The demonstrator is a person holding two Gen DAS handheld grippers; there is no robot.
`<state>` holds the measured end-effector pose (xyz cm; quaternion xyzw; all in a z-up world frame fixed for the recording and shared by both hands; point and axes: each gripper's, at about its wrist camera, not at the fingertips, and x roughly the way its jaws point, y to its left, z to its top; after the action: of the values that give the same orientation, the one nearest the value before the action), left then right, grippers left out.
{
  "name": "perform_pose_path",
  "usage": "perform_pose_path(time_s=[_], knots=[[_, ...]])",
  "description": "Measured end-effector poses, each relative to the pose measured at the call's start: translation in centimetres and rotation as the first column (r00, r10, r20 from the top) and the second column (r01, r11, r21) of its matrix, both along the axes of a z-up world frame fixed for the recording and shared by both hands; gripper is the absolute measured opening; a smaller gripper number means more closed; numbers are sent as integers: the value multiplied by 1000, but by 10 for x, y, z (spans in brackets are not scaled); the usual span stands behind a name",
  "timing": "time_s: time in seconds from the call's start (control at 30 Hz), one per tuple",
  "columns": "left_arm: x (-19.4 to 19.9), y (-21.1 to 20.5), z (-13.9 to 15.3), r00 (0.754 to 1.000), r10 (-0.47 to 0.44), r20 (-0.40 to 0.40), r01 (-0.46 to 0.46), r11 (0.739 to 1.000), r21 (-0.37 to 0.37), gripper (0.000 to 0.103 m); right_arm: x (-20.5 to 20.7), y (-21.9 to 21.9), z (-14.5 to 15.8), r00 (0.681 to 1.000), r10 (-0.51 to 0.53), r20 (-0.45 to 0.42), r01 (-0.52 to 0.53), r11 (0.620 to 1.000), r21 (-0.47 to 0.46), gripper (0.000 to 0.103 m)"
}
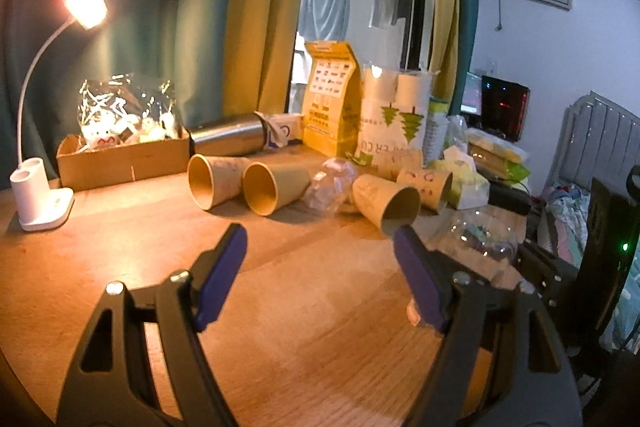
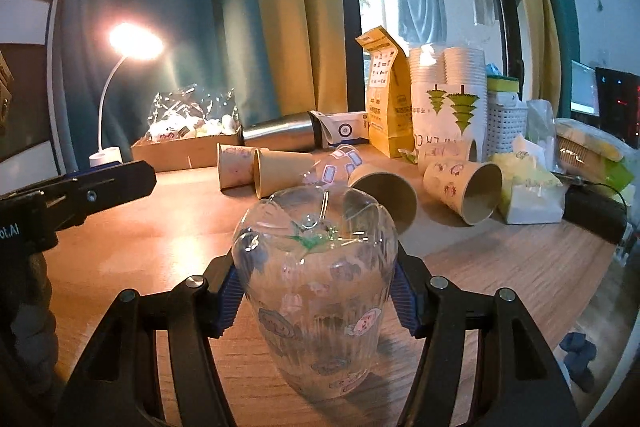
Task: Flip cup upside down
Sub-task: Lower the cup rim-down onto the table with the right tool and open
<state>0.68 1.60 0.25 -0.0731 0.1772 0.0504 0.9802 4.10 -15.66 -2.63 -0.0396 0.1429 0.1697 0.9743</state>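
Note:
My right gripper [image 2: 316, 287] is shut on a clear plastic cup [image 2: 316, 291] with cartoon prints. The cup stands upside down on the wooden table [image 2: 160, 239], base up, its narrow end down. The same cup shows in the left wrist view [image 1: 484, 233], at the right past my fingers. My left gripper [image 1: 320, 247] is open and empty, above the table. It appears at the left edge of the right wrist view [image 2: 100, 183]. Several paper cups lie on their sides further back [image 1: 212, 183] [image 1: 272, 191] [image 1: 388, 203] [image 2: 468, 189].
A lit desk lamp [image 1: 44, 195] stands at the left. A cardboard box [image 1: 120, 159], a steel flask [image 1: 228, 139], a yellow paper bag [image 1: 332, 99], stacked cups in a sleeve [image 1: 396, 115], another clear cup [image 1: 328, 187] and tissue packs [image 2: 528, 187] crowd the back. The table edge is at the right.

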Motion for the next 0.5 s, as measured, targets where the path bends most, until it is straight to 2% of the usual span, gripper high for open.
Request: perform_pose_path(time_s=[0.1, 0.23, 0.3, 0.5], knots=[[-1, -2, 1, 1000, -3, 7, 3, 1000, 13, 77, -1, -1, 1, 1000, 0, -8, 0, 1000, 13, 66], [-2, -4, 1, 1000, -10, 11, 10, 1000, 19, 77, -5, -3, 4, 1000, 8, -11, -7, 1000, 30, 76], [-4, -4, 2, 1000, -12, 11, 12, 1000, 20, 77, -8, -5, 5, 1000, 5, -12, -4, 999, 35, 78], [-11, -6, 4, 999, -26, 41, 25, 999, 34, 77, -20, -15, 16, 998, -37, -59, 41, 997, 62, 79]])
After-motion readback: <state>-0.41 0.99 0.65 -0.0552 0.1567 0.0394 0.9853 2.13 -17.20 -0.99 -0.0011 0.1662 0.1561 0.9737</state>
